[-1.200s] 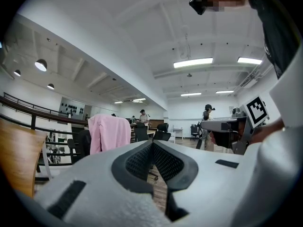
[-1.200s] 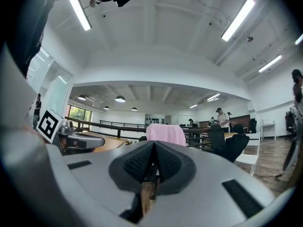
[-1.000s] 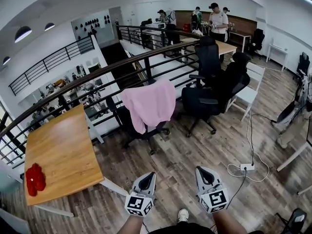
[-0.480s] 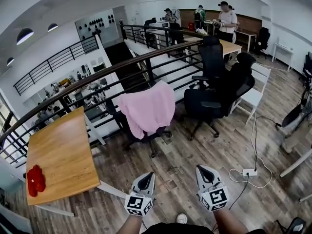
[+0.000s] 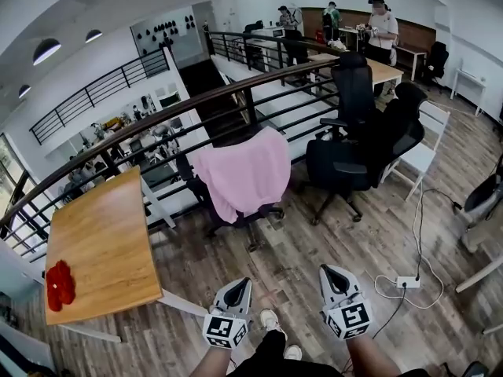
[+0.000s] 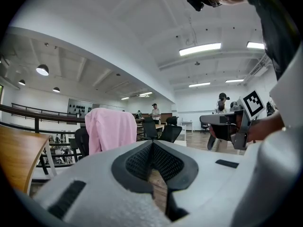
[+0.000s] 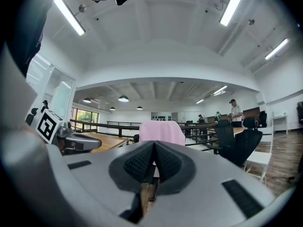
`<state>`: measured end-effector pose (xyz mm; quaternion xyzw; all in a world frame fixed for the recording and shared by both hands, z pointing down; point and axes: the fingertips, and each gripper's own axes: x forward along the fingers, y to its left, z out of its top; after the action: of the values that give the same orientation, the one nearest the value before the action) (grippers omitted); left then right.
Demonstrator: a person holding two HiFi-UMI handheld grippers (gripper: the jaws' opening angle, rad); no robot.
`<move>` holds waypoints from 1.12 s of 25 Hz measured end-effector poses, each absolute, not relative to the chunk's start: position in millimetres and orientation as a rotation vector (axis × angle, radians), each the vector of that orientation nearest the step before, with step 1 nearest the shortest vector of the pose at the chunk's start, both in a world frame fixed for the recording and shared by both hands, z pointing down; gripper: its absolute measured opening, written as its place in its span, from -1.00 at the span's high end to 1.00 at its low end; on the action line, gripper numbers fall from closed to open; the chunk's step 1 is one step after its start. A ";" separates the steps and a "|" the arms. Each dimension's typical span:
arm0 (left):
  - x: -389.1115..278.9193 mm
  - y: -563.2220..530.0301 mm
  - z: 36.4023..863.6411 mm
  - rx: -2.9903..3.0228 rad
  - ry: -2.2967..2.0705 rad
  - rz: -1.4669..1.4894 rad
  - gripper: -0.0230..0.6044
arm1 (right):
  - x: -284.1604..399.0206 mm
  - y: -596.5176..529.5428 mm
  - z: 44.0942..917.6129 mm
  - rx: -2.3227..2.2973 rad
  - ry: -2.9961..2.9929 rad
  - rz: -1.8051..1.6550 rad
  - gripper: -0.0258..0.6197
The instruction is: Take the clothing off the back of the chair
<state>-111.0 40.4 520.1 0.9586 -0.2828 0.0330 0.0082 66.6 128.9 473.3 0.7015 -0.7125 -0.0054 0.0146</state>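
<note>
Pointing level toward the chair, 2 hand-held grippers fill the foreground: the left gripper and the right gripper, side by side. Each has its jaws pressed together with nothing between them, and both are well short of the chair. A person's shoe rests on the wooden floor between and below them. A white power strip with its cable lies nearer than the chair and to its right. The chair itself is black and wheeled. The pink garment is draped over its backrest, covering it and hanging down toward the seat, with no gripper touching it. Left of the chair stands a wooden table with a red object at its near left corner. Right of the chair are 2 black office chairs and a white chair. Just behind the chair runs a dark railing. Far beyond it, people stand at tables.
</note>
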 end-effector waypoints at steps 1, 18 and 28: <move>-109.7 36.6 521.7 2.991 -0.888 0.103 0.88 | 68.6 124.2 474.3 2.178 -2.220 -0.017 0.91; -82.0 -74.6 532.7 2.953 -0.938 0.078 0.88 | 94.8 9.7 481.3 2.108 -2.236 -0.013 0.91; -69.0 -156.6 526.4 2.956 -0.962 0.081 0.88 | 107.3 -78.1 472.2 2.086 -2.262 -0.033 0.91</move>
<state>-69.0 -156.6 526.4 0.9504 -0.3094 0.0259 0.0161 107.3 -78.1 472.2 0.6775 -0.7348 -0.0108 0.0321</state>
